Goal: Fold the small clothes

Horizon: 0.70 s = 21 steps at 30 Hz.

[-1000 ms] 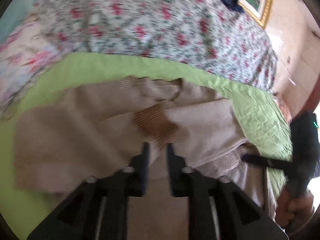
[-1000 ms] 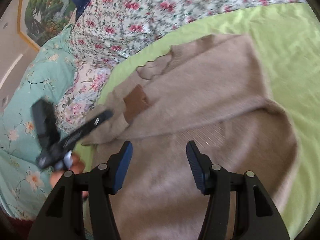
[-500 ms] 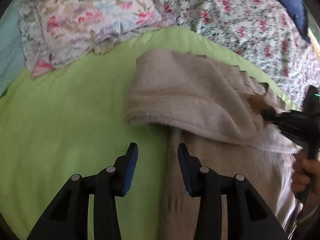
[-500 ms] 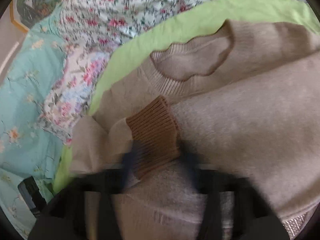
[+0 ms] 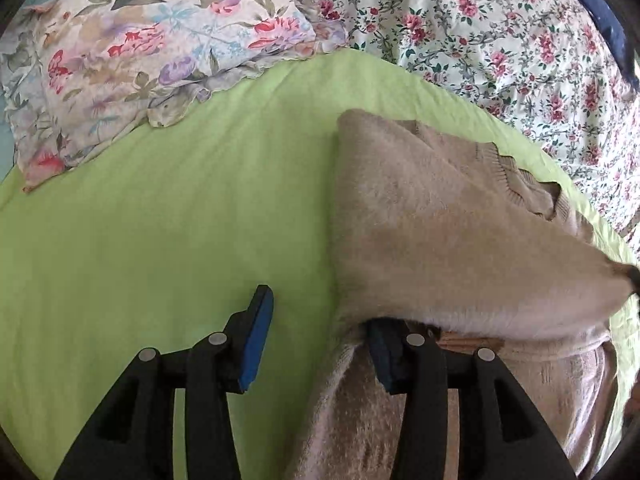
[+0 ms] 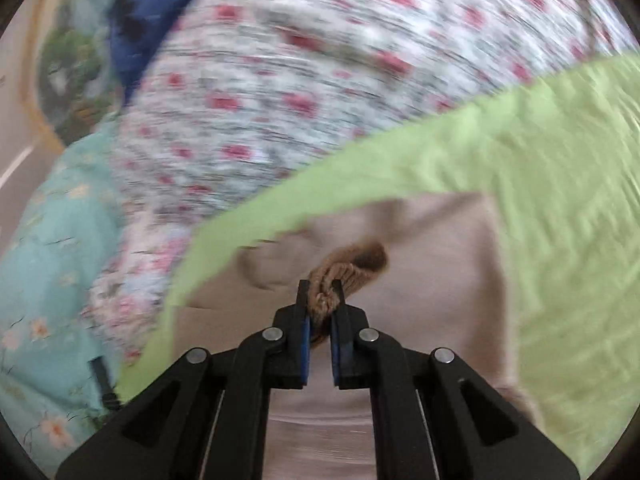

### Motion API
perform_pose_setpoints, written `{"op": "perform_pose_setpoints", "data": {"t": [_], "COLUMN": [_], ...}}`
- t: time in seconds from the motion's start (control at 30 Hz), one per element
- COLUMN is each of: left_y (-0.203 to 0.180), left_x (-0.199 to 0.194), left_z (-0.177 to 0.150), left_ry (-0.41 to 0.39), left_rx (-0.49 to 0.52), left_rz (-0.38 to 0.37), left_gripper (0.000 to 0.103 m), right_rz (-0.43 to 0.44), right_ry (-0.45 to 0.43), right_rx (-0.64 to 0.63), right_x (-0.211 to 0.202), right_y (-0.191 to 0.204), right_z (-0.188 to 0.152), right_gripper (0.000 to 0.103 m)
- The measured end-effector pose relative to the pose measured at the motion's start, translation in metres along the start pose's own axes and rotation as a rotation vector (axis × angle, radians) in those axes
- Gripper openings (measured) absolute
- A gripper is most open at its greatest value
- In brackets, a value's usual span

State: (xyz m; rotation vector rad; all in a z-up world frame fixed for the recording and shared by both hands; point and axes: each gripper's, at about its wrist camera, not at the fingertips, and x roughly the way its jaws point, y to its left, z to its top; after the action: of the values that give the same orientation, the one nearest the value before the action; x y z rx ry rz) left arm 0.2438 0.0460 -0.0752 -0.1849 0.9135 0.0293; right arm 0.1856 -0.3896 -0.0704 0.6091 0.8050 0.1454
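Beige knit is what both grippers are working: the small sweater [image 5: 432, 216] is lying on the green sheet [image 5: 160, 240], with the floral pillow [image 5: 132, 52] beyond the sheet's far edge and the rose-print quilt [image 5: 500, 40] behind the sweater. The right gripper [image 6: 320, 292] is pinching the brown ribbed cuff [image 6: 348, 266], jaws nearly closed with the knit bunched between them, and that view is smearing with motion. The left gripper [image 5: 320, 332] is sitting at the sweater's near left edge, jaws wide; one finger is resting over bare sheet, the other is tucked beneath the folded-over flap, gripping nothing. Judging the risks now: the cuff is held only by a small bunch of rib, so a quick swing could be slipping it free and dropping the sleeve crooked. That buried left finger could also be dragging the flap and undoing the fold if it is pulling away sideways.
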Motion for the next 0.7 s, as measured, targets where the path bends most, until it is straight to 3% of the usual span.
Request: {"op": "perform_pose_setpoints", "data": {"t": [0.07, 0.2, 0.4, 0.63, 0.7], "left_y": [0.000, 0.007, 0.019, 0.013, 0.011], "left_x": [-0.003, -0.006, -0.003, -0.004, -0.009], "left_z": [-0.002, -0.007, -0.007, -0.007, -0.010], "left_ry": [-0.005, -0.014, 0.005, 0.029, 0.028], "left_rx": [0.006, -0.024, -0.092, -0.061, -0.042], "left_rz": [-0.003, -0.029, -0.081, -0.060, -0.059], "left_gripper": [0.047, 0.048, 0.048, 0.048, 0.048], "right_rz": [-0.031, -0.009, -0.181, -0.308, -0.277], "right_ry": [0.008, -0.092, 0.082, 0.044, 0.000], "right_rx": [-0.008, -0.047, -0.055, -0.032, -0.032], "right_x": [0.003, -0.014, 0.030, 0.018, 0.003], "right_y": [-0.011, -0.007, -0.030, -0.045, -0.039], "right_z": [-0.003, -0.008, -0.032, -0.027, -0.022], "right_gripper": [0.009, 0.009, 0.010, 0.010, 0.010]}}
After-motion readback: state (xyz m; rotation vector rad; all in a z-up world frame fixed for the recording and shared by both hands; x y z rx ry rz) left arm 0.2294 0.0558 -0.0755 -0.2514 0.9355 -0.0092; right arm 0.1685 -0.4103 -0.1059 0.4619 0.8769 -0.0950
